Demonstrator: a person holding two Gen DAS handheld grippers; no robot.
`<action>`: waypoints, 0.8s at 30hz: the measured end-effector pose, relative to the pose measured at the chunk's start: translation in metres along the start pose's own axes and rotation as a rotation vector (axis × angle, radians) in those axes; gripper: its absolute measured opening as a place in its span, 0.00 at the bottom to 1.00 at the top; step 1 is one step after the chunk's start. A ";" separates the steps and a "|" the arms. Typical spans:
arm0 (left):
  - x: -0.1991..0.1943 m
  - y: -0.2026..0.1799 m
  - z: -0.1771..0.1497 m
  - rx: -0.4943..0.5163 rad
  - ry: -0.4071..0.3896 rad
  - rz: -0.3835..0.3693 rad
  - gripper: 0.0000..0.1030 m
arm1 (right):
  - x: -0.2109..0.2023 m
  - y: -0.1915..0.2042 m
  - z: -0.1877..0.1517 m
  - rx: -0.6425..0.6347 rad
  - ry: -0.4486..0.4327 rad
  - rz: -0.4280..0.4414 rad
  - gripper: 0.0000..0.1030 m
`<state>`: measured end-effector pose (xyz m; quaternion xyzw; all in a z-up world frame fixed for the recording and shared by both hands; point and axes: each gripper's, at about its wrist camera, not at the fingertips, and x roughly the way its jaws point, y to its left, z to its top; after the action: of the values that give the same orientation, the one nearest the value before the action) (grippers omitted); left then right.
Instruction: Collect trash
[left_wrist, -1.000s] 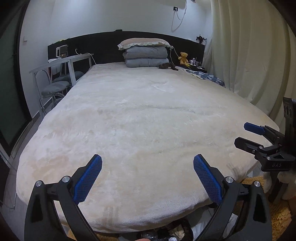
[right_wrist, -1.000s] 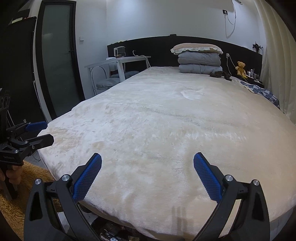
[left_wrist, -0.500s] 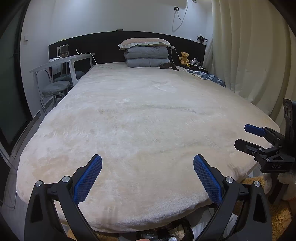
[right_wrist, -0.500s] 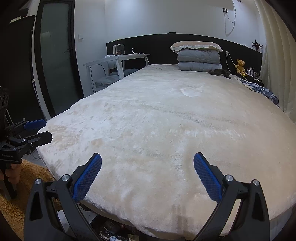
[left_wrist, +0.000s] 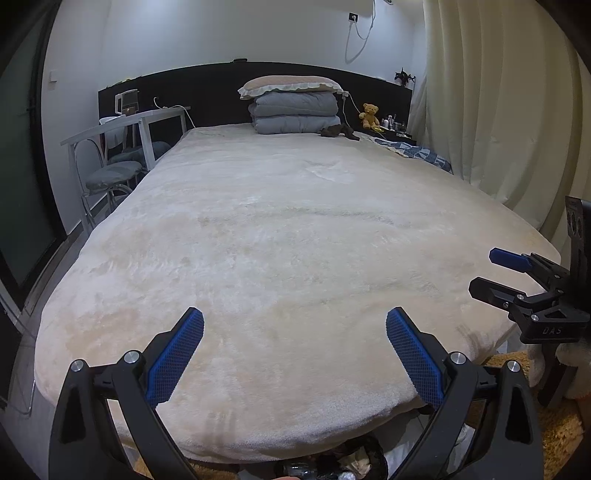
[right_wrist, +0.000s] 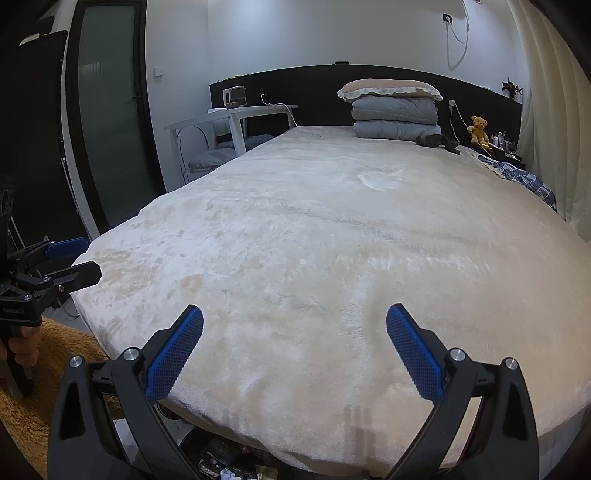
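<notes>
I am holding both the left tongs (left_wrist: 294, 363) and right tongs (right_wrist: 294, 360) apart over the foot edge of the plush cream bed (left_wrist: 288, 229). Crumpled trash (left_wrist: 351, 461) is lying in a dark bag below that edge, beside a shaggy tan rug (right_wrist: 55, 354).

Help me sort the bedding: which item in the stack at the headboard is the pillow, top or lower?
The top one: the tan pillow with a frilled white edge. Below it lie two folded grey quilts, plain and thicker.

The dark bin of crumpled trash (left_wrist: 354, 463) is cut off by the lower frame edge and partly hidden under the cream plush blanket (left_wrist: 295, 258); its contents are indistinct.
</notes>
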<state>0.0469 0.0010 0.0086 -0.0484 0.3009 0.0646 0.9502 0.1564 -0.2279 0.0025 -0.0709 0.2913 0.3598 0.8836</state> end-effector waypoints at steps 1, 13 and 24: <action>0.000 0.000 0.000 0.000 0.000 0.000 0.93 | 0.000 0.000 0.000 -0.001 0.000 -0.001 0.96; -0.001 0.000 -0.001 0.000 -0.001 0.000 0.93 | 0.004 0.002 -0.002 -0.016 0.009 -0.004 0.96; -0.001 -0.001 0.000 0.000 0.001 -0.001 0.93 | 0.003 0.005 -0.002 -0.032 0.006 -0.012 0.96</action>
<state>0.0458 0.0000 0.0092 -0.0487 0.3013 0.0640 0.9501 0.1538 -0.2228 -0.0009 -0.0879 0.2879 0.3589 0.8835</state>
